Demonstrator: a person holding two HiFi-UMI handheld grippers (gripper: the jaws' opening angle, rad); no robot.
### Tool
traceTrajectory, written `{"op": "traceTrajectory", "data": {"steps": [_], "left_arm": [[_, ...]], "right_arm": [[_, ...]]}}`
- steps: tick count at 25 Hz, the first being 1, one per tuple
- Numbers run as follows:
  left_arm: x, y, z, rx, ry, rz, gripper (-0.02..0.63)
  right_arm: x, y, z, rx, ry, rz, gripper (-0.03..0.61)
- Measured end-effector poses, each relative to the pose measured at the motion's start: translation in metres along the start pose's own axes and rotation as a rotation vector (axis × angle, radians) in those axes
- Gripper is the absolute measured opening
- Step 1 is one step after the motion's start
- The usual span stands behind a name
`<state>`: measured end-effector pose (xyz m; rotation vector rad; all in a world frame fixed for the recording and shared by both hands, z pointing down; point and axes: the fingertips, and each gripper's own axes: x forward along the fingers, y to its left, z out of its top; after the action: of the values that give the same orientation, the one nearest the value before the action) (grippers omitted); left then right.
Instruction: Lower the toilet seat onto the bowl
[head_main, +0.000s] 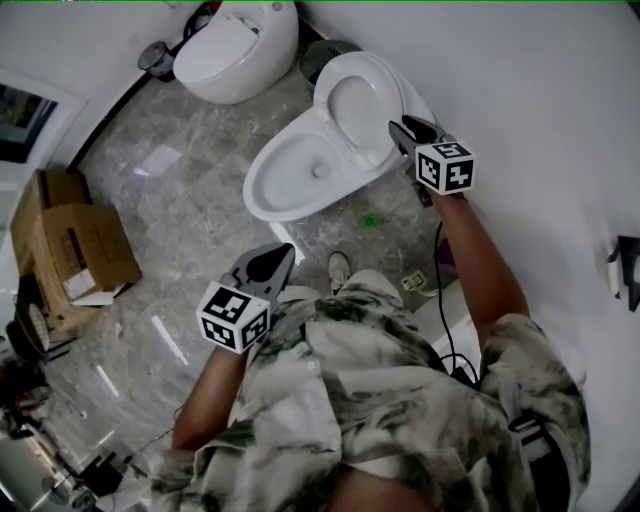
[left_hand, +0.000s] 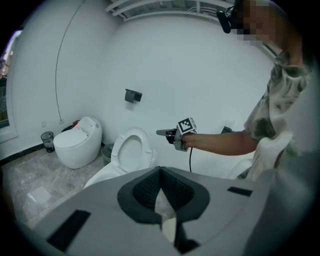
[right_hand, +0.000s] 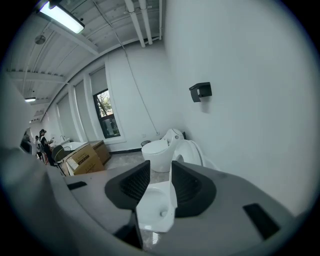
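A white toilet stands by the wall with its seat (head_main: 352, 100) raised upright over the open bowl (head_main: 268, 190). My right gripper (head_main: 402, 130) hovers just right of the raised seat's edge, jaws open with nothing between them. In the right gripper view the gripper (right_hand: 160, 169) looks along the wall, with the seat (right_hand: 194, 151) ahead and the bowl (right_hand: 152, 207) below the gap. My left gripper (head_main: 272, 262) hangs in front of the bowl over the floor, its jaws shut and empty. The left gripper view shows that gripper (left_hand: 160, 171), the seat (left_hand: 131, 150) and the right gripper (left_hand: 161, 132).
A second, rounded toilet (head_main: 235, 50) stands further along the wall with a small bin (head_main: 155, 58) beside it. Cardboard boxes (head_main: 75, 255) sit at the left. A black holder (left_hand: 133, 95) hangs on the wall above the toilet. My shoe (head_main: 340, 268) is near the bowl's base.
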<state>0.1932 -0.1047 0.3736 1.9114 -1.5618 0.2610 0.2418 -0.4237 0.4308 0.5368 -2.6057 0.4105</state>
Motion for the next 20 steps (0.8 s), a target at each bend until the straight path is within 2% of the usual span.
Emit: {"op": "traceTrajectory", "data": {"steps": [6, 20], "left_arm": [[0.000, 0.022, 0.000, -0.015, 0.018, -0.001, 0.023], [0.004, 0.056, 0.006, -0.059, 0.058, 0.015, 0.023]], "right_arm": [[0.040, -0.028, 0.004, -0.025, 0.027, -0.044, 0.152], [0.106, -0.081, 0.013, 0.008, 0.072, -0.129, 0.147]]}}
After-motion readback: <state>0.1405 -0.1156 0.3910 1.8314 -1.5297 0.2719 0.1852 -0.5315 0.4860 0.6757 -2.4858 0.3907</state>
